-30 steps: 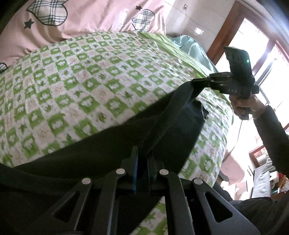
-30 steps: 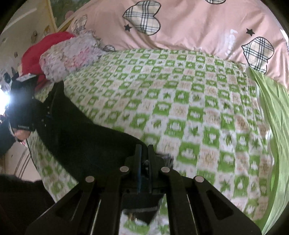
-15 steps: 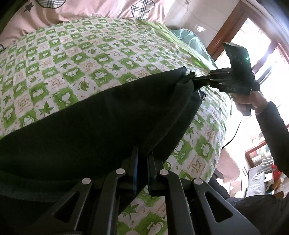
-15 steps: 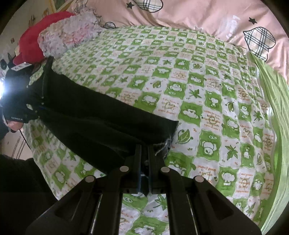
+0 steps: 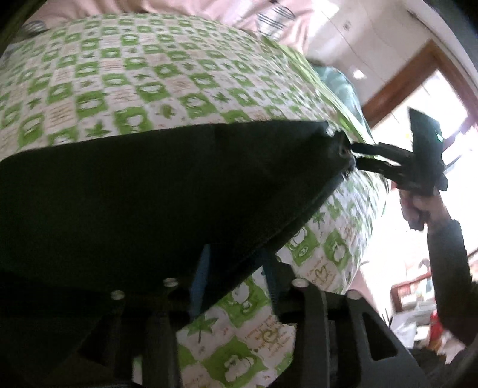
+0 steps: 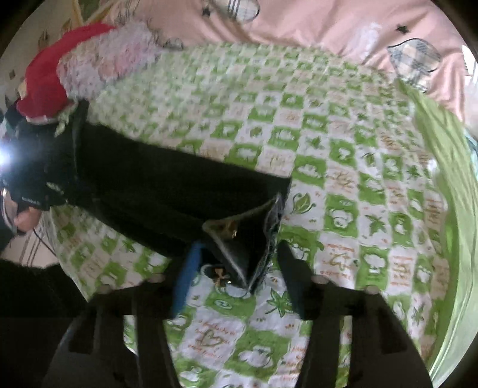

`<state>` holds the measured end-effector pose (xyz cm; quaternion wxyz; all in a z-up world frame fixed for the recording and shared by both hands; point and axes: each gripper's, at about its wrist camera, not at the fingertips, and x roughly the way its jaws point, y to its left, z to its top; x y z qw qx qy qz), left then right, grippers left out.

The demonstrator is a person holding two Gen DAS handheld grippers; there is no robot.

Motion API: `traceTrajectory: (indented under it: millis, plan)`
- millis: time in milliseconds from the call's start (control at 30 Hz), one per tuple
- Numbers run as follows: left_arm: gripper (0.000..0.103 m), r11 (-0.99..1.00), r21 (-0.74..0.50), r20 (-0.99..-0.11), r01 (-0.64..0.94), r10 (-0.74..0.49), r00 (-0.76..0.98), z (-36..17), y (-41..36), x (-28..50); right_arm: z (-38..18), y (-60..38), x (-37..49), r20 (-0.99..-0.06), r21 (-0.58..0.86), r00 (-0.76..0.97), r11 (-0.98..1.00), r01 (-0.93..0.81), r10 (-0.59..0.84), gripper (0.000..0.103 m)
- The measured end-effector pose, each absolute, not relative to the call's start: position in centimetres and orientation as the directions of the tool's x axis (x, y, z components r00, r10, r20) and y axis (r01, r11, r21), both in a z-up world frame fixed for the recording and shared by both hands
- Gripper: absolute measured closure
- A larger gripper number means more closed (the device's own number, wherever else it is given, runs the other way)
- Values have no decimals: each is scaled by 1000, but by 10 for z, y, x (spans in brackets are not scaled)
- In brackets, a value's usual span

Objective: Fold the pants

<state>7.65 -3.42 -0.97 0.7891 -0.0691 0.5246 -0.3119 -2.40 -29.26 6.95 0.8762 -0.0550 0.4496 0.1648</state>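
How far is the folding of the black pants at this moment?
Done: the pants lie as one long band on the green checked bedspread.
In hand: the left gripper and right gripper are opening, cloth between their jaws but not pressed.
Left: folding the band shorter.

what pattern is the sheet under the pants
Green and white checks with leaf and cartoon prints on the sheet, clearest in the right wrist view.

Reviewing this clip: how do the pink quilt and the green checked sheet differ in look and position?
The pink quilt is plain pink with a few plaid hearts and small stars; the checked sheet is a dense grid of green and white squares with leaves and writing. The quilt is bunched at the far end of the bed; the sheet lies flat across the middle. The black pants lie on the sheet, not on the quilt. Both are bedding on the same bed.
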Motion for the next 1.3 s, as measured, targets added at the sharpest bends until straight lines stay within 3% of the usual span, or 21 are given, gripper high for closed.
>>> traceTrajectory:
  millis: [267, 567, 867, 1100, 1233, 1300]
  plan:
    - [48, 851, -446, -769, 278, -523, 367, 12, 3, 59, 87, -263, -34, -716, 129, 620, 934, -335, 321, 44]
    - [38, 930, -364, -786, 50, -336, 519, 43, 70, 67, 72, -184, -15, -696, 213, 545, 859, -465, 468, 44]
    - [37, 929, -283, -891, -237, -163, 423, 59, 155, 137, 60, -97, 7, -690, 263, 435, 761, -594, 578, 44]
    - [37, 935, -188, -946, -301, -90, 312, 44, 176, 195, 46, -34, 32, -713, 255, 359, 700, -667, 602, 44]
    - [47, 946, -110, -966, -305, -30, 256, 28, 173, 205, 34, -9, 45, -741, 242, 329, 690, -682, 585, 44]
    - [72, 951, -67, -969, -302, 10, 246, 21, 173, 206, 26, 0, 53, -751, 257, 302, 682, -685, 587, 44]
